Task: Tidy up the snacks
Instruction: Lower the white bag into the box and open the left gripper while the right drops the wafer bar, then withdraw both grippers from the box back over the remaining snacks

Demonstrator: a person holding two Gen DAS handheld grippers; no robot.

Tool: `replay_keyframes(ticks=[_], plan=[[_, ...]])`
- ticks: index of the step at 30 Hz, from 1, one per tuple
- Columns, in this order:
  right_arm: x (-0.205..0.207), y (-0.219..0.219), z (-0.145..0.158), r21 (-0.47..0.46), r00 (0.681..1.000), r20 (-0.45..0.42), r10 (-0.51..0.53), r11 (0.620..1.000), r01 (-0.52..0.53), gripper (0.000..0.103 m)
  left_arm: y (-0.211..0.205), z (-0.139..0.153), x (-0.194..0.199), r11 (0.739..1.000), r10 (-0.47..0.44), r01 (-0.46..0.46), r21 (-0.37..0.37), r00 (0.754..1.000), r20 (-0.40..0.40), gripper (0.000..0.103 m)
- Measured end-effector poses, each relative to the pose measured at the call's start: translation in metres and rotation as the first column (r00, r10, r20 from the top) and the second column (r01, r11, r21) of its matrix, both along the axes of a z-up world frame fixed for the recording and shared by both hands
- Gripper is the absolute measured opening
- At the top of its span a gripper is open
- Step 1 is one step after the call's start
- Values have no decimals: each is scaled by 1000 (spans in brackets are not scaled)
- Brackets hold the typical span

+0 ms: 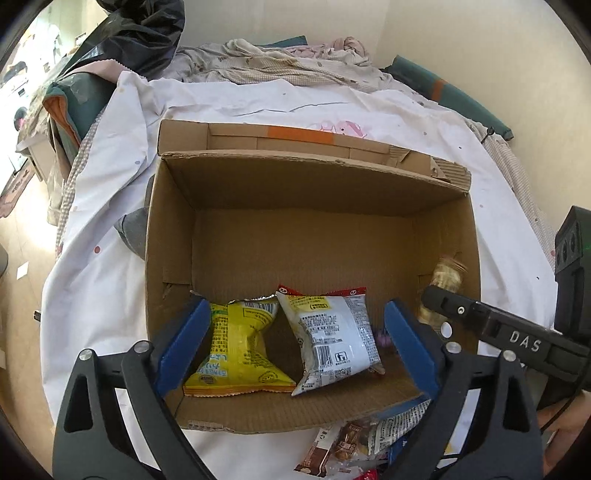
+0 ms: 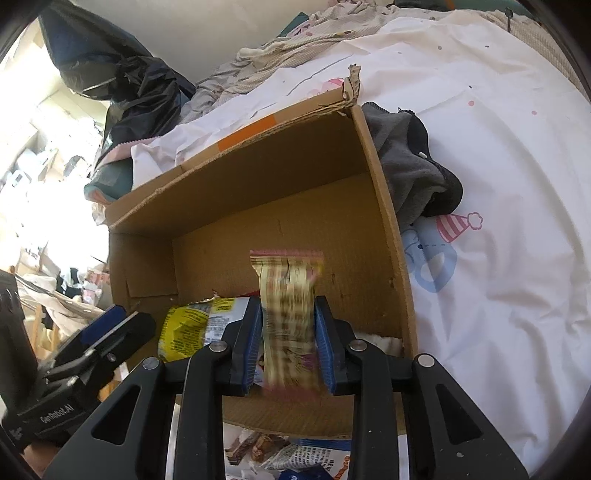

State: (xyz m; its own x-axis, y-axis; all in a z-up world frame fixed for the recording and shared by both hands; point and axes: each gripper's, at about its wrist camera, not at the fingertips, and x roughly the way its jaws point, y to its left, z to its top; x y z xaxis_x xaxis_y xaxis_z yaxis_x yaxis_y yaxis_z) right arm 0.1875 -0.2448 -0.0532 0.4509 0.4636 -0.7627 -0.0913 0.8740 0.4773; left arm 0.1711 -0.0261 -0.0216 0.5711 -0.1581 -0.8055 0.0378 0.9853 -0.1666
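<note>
An open cardboard box [image 1: 173,229] lies on a white bedsheet. On its floor rest a yellow snack packet [image 1: 236,350] and a white packet with red ends [image 1: 332,332]. My left gripper [image 1: 295,306] is open over them, its blue pads wide apart on either side of the pair and not pressing on them. My right gripper [image 2: 288,347] is shut on a beige striped snack packet [image 2: 288,295], held upright inside the box near its right wall [image 2: 388,221]. That packet [image 1: 447,277] shows at the box's right side in the left wrist view.
Several loose snack packets [image 2: 280,454] lie on the sheet in front of the box. A grey cloth [image 2: 410,166] sits against the box's outer wall. Crumpled bedding [image 1: 280,62] and a black bag [image 1: 147,33] lie at the far end of the bed.
</note>
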Motion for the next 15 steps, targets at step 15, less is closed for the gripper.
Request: replay_keyframes(ticks=[15], plan=[[-12,-12,26,39,995,82,-56,998,53,69,11,17,-20,999,37,-38,15,997,62,94]])
